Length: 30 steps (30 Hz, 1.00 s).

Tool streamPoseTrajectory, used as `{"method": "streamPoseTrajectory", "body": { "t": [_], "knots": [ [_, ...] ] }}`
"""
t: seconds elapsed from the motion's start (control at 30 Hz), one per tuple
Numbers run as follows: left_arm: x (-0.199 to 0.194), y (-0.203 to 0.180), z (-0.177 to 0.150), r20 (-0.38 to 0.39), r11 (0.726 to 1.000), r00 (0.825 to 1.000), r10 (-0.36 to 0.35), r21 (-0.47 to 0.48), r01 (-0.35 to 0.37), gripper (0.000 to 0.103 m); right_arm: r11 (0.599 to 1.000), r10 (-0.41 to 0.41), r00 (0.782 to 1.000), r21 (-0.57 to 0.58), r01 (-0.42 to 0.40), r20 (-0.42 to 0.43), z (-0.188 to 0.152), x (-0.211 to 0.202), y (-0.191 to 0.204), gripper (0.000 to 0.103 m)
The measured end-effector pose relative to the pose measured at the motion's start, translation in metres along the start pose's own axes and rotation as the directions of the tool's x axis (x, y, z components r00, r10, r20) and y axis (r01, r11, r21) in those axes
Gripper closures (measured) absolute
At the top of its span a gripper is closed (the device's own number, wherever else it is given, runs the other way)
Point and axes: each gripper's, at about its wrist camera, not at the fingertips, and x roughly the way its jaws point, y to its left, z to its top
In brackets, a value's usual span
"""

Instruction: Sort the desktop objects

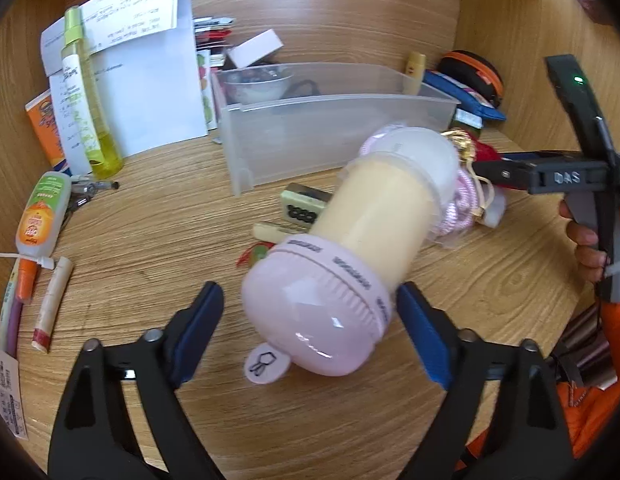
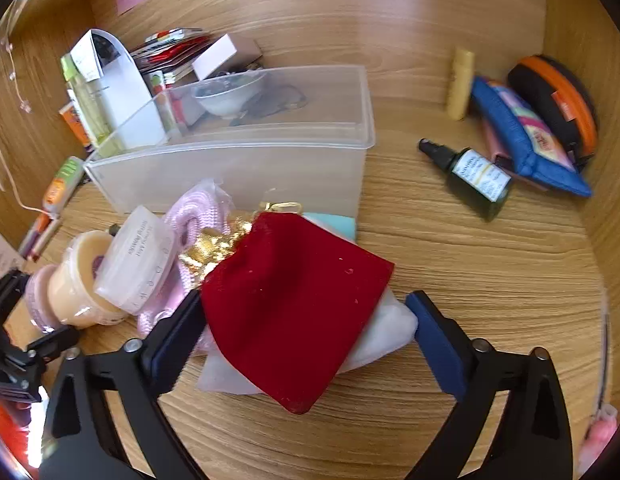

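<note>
Bottle (image 1: 373,216) lying before the bin (image 1: 333,120), pouch (image 2: 294,312) to its right. Bowl (image 1: 257,85) inside the bin, papers (image 1: 142,60) left of it.

Pinks, reds and wood grain
A pale pink-capped cream bottle (image 1: 349,248), a deep red velvet pouch (image 2: 298,320) with gold trim, and a blue pouch (image 2: 525,136) lay on the wood-grain table (image 2: 489,260).

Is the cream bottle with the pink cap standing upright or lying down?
Lying down. The bottle rests on its side on the desk, pink cap toward the left claw.

Left claw (image 1: 310,320): my black arms, blue pads, silver screws.
Right claw (image 2: 306,332): same; "DAS" lettering, green light.
Sleeve (image 1: 613,400): orange.
</note>
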Motion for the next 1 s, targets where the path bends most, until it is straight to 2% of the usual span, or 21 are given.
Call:
{"method": "streamPoseTrajectory", "body": {
  "t": [0.03, 0.13, 0.2, 0.27, 0.47, 0.7, 0.77, 1.0],
  "knots": [
    [-0.001, -0.002, 0.0, 0.004, 1.0, 1.0, -0.011, 0.003, 0.011, 0.029, 1.0, 0.012, 1.0, -0.001, -0.012, 0.0, 0.0, 0.0, -0.001, 0.014],
    [-0.005, -0.007, -0.002, 0.027, 1.0, 1.0, -0.003, 0.022, 0.002, 0.04, 0.999, 0.037, 0.999, -0.021, -0.037, 0.006, 0.0, 0.0, 0.002, 0.024],
    [-0.006, -0.008, -0.002, 0.031, 1.0, 0.999, 0.015, 0.026, -0.016, 0.04, 0.998, 0.044, 0.999, -0.041, -0.043, 0.023, -0.001, -0.002, 0.004, 0.032],
    [-0.006, -0.006, -0.001, 0.023, 1.0, 1.0, 0.021, 0.013, -0.021, 0.04, 0.998, 0.023, 0.999, -0.054, -0.021, 0.044, -0.001, -0.007, 0.005, 0.049],
    [-0.016, -0.002, -0.002, 0.029, 0.998, 0.998, 0.052, -0.03, -0.051, 0.04, 0.999, 0.032, 0.997, -0.032, -0.03, 0.068, 0.0, -0.018, -0.004, 0.066],
    [-0.045, 0.003, 0.012, 0.1, 0.993, 0.99, 0.097, -0.07, -0.09, 0.04, 0.999, 0.04, 0.993, 0.001, -0.041, 0.111, 0.006, -0.03, -0.016, 0.075],
    [-0.05, 0.006, 0.019, 0.119, 0.991, 0.987, 0.112, -0.084, -0.102, 0.04, 0.999, 0.04, 0.991, 0.003, -0.041, 0.131, 0.009, -0.035, -0.018, 0.081],
    [-0.052, 0.011, 0.038, 0.151, 0.985, 0.98, 0.13, -0.13, -0.111, 0.04, 0.999, 0.03, 0.985, -0.025, -0.026, 0.171, 0.017, -0.042, -0.019, 0.086]
  ]
}}
